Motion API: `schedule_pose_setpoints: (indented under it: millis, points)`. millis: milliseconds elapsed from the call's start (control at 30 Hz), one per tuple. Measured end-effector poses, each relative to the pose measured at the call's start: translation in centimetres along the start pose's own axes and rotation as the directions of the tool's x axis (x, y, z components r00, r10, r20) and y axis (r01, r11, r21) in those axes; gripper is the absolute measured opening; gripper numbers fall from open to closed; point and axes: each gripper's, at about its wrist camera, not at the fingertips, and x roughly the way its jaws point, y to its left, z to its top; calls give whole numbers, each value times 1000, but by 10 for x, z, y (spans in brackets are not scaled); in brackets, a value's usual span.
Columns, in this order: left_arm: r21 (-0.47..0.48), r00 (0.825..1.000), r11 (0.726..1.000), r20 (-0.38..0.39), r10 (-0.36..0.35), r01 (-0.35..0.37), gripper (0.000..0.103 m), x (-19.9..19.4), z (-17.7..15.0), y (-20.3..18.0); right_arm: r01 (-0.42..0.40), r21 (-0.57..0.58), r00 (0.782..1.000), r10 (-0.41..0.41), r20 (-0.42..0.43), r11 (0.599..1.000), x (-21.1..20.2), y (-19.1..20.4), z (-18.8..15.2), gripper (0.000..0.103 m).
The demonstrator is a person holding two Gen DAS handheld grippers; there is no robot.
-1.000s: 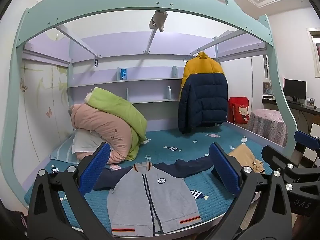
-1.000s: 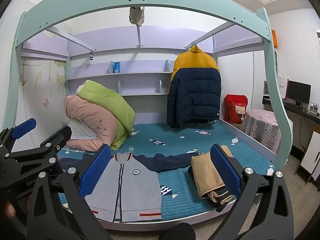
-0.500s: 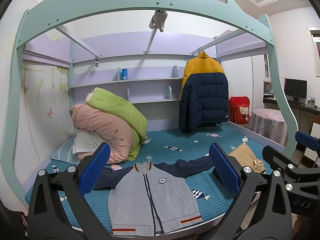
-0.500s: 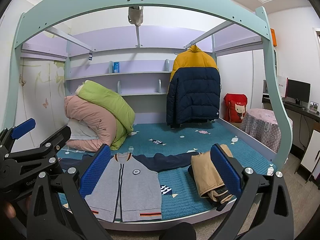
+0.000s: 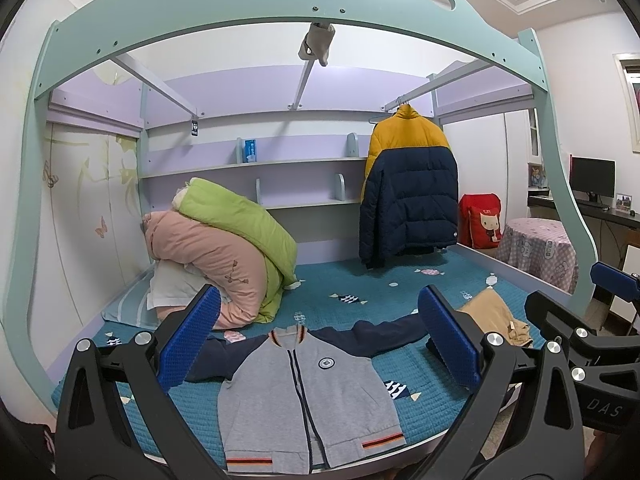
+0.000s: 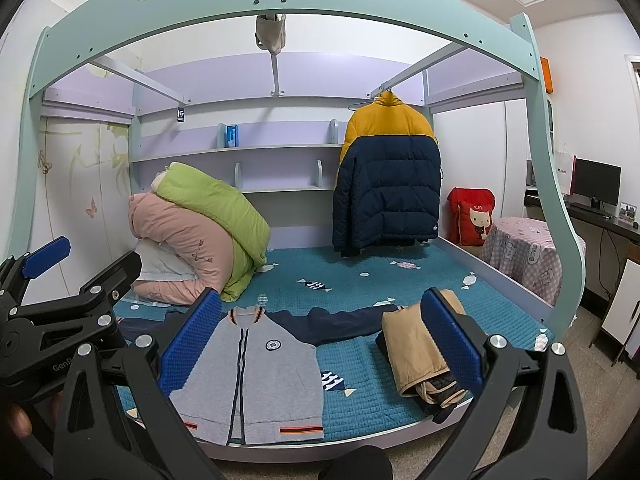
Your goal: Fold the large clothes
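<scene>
Nothing is getting folded yet: the grey zip-front jacket with navy sleeves [image 5: 308,396] is lying flat, unfolded, at six o'clock on the teal quilted bed cover [image 5: 360,280], while the left gripper [image 5: 320,344] and right gripper [image 6: 320,344] are hovering wide apart, gripping nothing.

jacket [image 5: 308,396] flat at bed's [image 5: 360,292] front edge, folded trousers [image 6: 420,352] right, rolled quilts [image 5: 224,248] behind left

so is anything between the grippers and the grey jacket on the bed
Nothing visible. The grey jacket lies flat at the bed's front edge, with open air between it and the open left gripper and right gripper. The folded tan garment lies off to its right.
</scene>
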Motion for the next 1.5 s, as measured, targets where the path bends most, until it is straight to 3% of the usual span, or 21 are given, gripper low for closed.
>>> schedule_pose_setpoints:
  millis: [1500]
  points:
    - [-3, 1000, 1000, 10, 0, 0, 99, -4, 3, 4, -2, 8, 1000, 2, 3, 1000, -6, -4, 6, 96]
